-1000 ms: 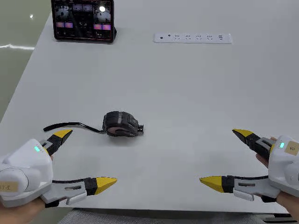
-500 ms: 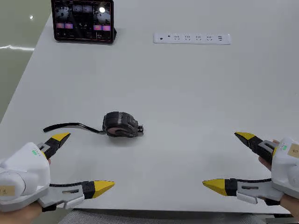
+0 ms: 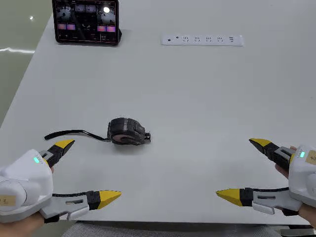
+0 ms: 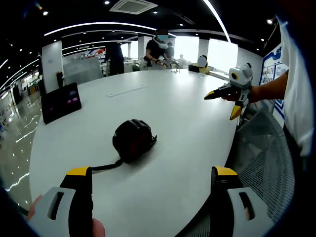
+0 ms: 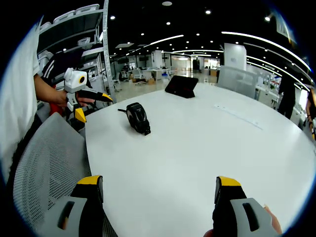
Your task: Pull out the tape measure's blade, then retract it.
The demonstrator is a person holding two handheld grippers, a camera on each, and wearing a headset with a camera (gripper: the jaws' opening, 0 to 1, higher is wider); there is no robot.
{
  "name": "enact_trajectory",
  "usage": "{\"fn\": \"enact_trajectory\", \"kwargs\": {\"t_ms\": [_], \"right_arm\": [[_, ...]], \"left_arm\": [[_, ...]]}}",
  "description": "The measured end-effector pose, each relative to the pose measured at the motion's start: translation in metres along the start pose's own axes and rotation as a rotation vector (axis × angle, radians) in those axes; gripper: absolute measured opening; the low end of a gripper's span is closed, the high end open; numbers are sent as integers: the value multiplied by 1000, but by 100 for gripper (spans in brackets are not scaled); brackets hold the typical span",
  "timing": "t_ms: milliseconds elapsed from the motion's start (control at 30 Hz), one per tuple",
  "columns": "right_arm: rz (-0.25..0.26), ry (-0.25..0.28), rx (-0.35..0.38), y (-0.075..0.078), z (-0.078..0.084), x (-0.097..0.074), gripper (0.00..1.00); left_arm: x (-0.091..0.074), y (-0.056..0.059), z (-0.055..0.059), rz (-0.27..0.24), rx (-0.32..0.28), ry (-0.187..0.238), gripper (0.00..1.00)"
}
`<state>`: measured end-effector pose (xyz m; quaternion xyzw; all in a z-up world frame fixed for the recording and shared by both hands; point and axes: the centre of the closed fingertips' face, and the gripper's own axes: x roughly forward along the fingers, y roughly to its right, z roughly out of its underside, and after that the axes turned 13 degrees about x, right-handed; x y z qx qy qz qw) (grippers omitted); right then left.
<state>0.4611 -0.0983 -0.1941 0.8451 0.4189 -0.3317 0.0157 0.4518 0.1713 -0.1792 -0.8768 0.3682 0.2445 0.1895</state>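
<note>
Black tape measure [image 3: 127,132], a rounded case lying on the white table [image 3: 197,94]: in the head view it sits ahead of the left gripper [image 3: 97,168], touching neither gripper, and well apart from the right gripper [image 3: 233,167]. A thin black wrist strap [image 3: 69,133] runs from the case to a point just ahead of the left gripper's outer yellow tip. Both grippers are positioned at the near table edge with their yellow-tipped jaws spread wide and nothing between them. A dark tablet with a lit screen [image 3: 86,20] stands far ahead of the left gripper, and a long white power strip [image 3: 202,40] lies flat far ahead, between the two grippers. In the left gripper view, the tape measure [image 4: 132,139] lies ahead between the parted jaws of the left gripper [image 4: 151,173], nearer the left-hand jaw, with the wrist strap [image 4: 103,167] leading back toward that jaw. The right gripper [image 4: 218,108] appears at the right, held in a hand, jaws apart. In the right gripper view, the tape measure [image 5: 138,117] lies ahead and to the left of the spread jaws of the right gripper [image 5: 159,179], near the left gripper [image 5: 96,109], whose jaws are likewise apart. A grey mesh chair back [image 5: 44,168] stands below the left gripper at the table edge.
</note>
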Motion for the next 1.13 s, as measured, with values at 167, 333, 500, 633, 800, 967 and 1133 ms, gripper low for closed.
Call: {"fn": "enact_trajectory", "kwargs": {"t_ms": [167,333,500,633,800,967,1133], "right_arm": [[-3,-4,-1,-1,0,0,92],[-6,-7,0,-1,0,0,92],[-7,-10,1,-1,1,-1,92],[-7,-12,1,-1,2,-1,92],[-7,-12,3,-1,2,-2,91],[-7,-12,3,-1,2,-1,91],[-8,-10,4,-2,2,-1,91]], "left_arm": [[0,2,-1,5,17,-4,99],[1,3,0,12,21,-6,98],[1,3,0,16,20,-8,97],[0,1,1,5,21,-10,96],[0,2,1,12,18,-11,97],[0,1,0,8,5,-5,98],[0,2,-1,13,7,-5,98]]}}
